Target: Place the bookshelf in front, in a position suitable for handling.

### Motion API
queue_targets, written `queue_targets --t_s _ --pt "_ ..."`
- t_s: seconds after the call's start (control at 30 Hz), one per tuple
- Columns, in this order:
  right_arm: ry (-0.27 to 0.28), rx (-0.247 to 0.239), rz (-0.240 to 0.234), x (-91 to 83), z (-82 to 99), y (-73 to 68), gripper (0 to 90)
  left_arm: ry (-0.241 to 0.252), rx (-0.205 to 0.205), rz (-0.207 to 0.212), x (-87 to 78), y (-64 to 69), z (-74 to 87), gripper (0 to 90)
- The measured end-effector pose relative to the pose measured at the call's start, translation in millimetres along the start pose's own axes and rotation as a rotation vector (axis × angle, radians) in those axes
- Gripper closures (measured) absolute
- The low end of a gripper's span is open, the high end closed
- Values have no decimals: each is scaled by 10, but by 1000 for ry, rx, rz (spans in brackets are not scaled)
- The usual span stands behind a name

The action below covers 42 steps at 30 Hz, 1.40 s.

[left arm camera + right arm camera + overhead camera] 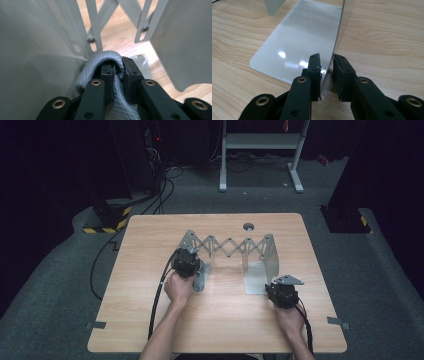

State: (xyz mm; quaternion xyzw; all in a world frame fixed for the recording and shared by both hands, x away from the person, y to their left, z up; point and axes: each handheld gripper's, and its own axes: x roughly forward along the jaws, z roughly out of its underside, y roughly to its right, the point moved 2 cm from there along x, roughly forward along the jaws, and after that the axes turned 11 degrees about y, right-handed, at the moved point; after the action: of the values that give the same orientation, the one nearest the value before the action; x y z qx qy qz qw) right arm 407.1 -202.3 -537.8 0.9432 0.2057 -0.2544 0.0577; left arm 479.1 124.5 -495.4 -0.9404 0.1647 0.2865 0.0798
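Grey quilted cloth (pixel 100 67) is pinched in the left gripper (pixel 186 262), beside the rack (pixel 227 245)'s left plate. Right gripper (pixel 327 65) appears clamped on the right plate's edge. Cloth could snag the lattice if dragged sideways.

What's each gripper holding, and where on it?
Left gripper: shut on a folded grey cloth, gripped at its fold. Right gripper: shut on the metal rack's upright end plate, at its near bottom edge.
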Motion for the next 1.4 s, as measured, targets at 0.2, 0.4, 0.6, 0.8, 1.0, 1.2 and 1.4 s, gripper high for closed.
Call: queue_targets --t_s 0.2,0.4,0.6,0.8,1.0,1.2,1.4 --pt "0 -1 0 0 0 0 766 -27 -5 4 101 -3 18 803" --pt "0 2 -2 0 0 2 768 7 -7 1 23 -13 -104 804" --pt "0 2 -2 0 0 1 770 77 -13 -17 -169 -37 -383 804" --pt "-1 5 -2 0 0 1 770 150 -36 -32 -347 -84 -597 804" --pt "-1 4 -2 -1 0 1 770 193 -30 -38 -431 -86 -736 805" --pt "-1 4 -2 0 0 0 770 232 -34 -36 -503 -89 -821 805" --pt "-1 3 -2 0 0 2 770 247 -27 -29 -522 -84 -843 804"
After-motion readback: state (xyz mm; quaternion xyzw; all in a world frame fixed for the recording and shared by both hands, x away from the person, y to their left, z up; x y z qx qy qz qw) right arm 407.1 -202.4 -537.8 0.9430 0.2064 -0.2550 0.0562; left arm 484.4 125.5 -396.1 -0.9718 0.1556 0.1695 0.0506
